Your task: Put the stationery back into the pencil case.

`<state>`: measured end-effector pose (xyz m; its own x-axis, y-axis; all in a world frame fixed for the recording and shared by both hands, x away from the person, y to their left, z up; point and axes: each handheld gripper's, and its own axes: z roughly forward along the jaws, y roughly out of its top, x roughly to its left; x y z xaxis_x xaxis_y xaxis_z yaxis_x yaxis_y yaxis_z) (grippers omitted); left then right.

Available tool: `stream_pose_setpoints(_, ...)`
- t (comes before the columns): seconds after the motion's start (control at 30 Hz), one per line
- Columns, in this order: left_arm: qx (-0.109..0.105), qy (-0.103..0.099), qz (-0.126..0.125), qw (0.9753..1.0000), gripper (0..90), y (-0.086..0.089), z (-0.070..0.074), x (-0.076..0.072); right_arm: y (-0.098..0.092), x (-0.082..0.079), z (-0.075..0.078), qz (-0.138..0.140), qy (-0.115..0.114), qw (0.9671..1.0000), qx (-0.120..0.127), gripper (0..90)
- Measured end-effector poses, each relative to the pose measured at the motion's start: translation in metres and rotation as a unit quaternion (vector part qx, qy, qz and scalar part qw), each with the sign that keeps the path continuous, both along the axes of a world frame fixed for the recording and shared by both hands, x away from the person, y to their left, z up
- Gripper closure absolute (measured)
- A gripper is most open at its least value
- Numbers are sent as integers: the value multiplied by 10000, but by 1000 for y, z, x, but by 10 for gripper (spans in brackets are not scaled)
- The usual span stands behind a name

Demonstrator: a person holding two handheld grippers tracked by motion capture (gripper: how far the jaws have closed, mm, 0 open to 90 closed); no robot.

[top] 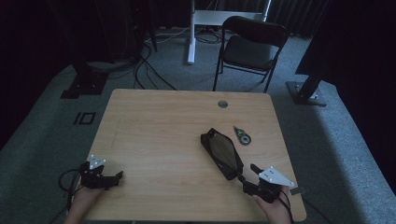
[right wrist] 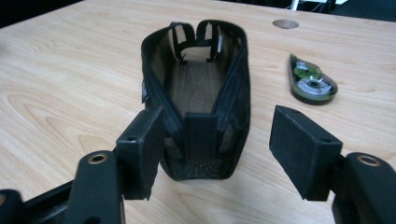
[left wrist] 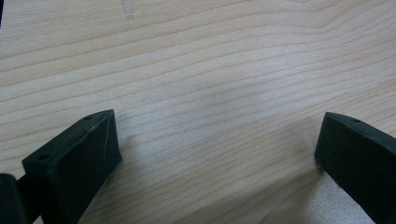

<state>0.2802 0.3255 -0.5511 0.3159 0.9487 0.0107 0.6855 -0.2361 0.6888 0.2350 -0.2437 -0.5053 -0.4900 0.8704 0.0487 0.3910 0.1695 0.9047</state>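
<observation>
High view is showing the person's right gripper [top: 249,177] sitting at the near end of a black mesh pouch [top: 222,152], while the left gripper [top: 116,177] is resting far off at the near left of the surface [top: 159,126], aiming inward.

Right gripper view is looking straight down the pouch [right wrist: 201,93], which is lying open with its zip mouth gaping upward. The right gripper's [right wrist: 219,149] jaws are standing wide: the left jaw is touching or just beside the pouch's near corner, the right jaw is well clear of it, and the pouch's near end is sitting between them, closer to the left one. Nothing is being gripped yet. A green correction-tape dispenser [right wrist: 312,80] is lying beyond the right jaw, apart from the pouch.

Left gripper view is showing that gripper's [left wrist: 219,144] jaws spread wide over bare wood with nothing between them.

Judging by this, the step in hand is taking hold of the pouch's near end. Doing it well probably means centring the end panel between the jaws before closing, pinching the stiffer seam rather than loose mesh, and keeping the mouth open so the dispenser could go in later.

Pale wood grain is covering the surface, with a round cable grommet [top: 222,104] near its far edge. Beyond it, a dark folding chair [top: 250,46] is standing on grey carpet, with cables and stand bases around a dim room.
</observation>
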Motion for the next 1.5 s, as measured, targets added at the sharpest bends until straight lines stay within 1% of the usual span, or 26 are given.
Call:
stream_pose_setpoints(0.1,0,0,0,10000,1,0,0,0,-5,2,3,-78,-28,9999,69,325)
stream_pose_setpoints(0.23,-2,-1,1,10000,1,0,0,0,-11,5,8,-155,-103,9998,59,318)
stream_pose_setpoints(0.3,-2,-1,0,10000,1,0,0,0,-16,8,10,-237,-151,9996,63,310)
stream_pose_setpoints(0.37,0,0,1,10000,1,0,0,0,-19,10,10,-266,-150,9995,61,302)
stream_pose_setpoints(0.53,-1,0,0,10000,1,0,0,0,-27,19,6,-338,-52,9994,92,284)
stream_pose_setpoints(0.6,-1,0,0,10000,1,0,0,0,-30,23,4,-392,-51,9992,93,271)
stream_pose_setpoints(0.67,0,0,0,10000,1,0,0,0,-33,28,2,-413,-4,9991,41,251)
stream_pose_setpoints(0.83,-3,-2,2,10000,1,0,0,0,-39,39,-3,-542,47,9985,55,251)
stream_pose_setpoints(0.87,-3,-2,2,10000,1,0,0,0,-39,39,-3,-542,47,9985,55,251)
stream_pose_setpoints(0.9,0,-1,0,10000,1,0,0,0,-41,44,-6,-585,63,9983,29,251)
stream_pose_setpoints(1.03,0,0,0,10000,1,0,0,0,-43,49,-7,-605,81,9981,7,251)
stream_pose_setpoints(1.07,-1,0,0,10000,1,0,0,0,-45,58,-11,-650,108,9978,26,251)
stream_pose_setpoints(1.1,-1,0,2,10000,1,0,0,0,-45,60,-12,-677,140,9976,-12,251)
stream_pose_setpoints(1.13,-1,0,2,10000,1,0,0,0,-45,63,-13,-668,143,9976,-71,251)
stream_pose_setpoints(1.23,-2,-2,1,10000,1,0,0,0,-45,65,-14,-639,165,9978,-83,251)
stream_pose_setpoints(1.3,0,0,0,10000,1,0,0,0,-45,76,-17,-631,218,9977,-107,251)
stream_pose_setpoints(1.4,3,1,0,10000,1,0,0,0,-45,80,-18,-631,258,9976,-148,252)
stream_pose_setpoints(1.43,2,1,0,10000,1,0,0,0,-45,86,-20,-620,300,9976,-98,252)
stream_pose_setpoints(1.47,2,1,-1,10000,1,0,0,0,-45,86,-20,-620,300,9976,-98,252)
stream_pose_setpoints(1.5,0,0,1,10000,1,0,0,0,-44,90,-21,-604,337,9975,-151,253)
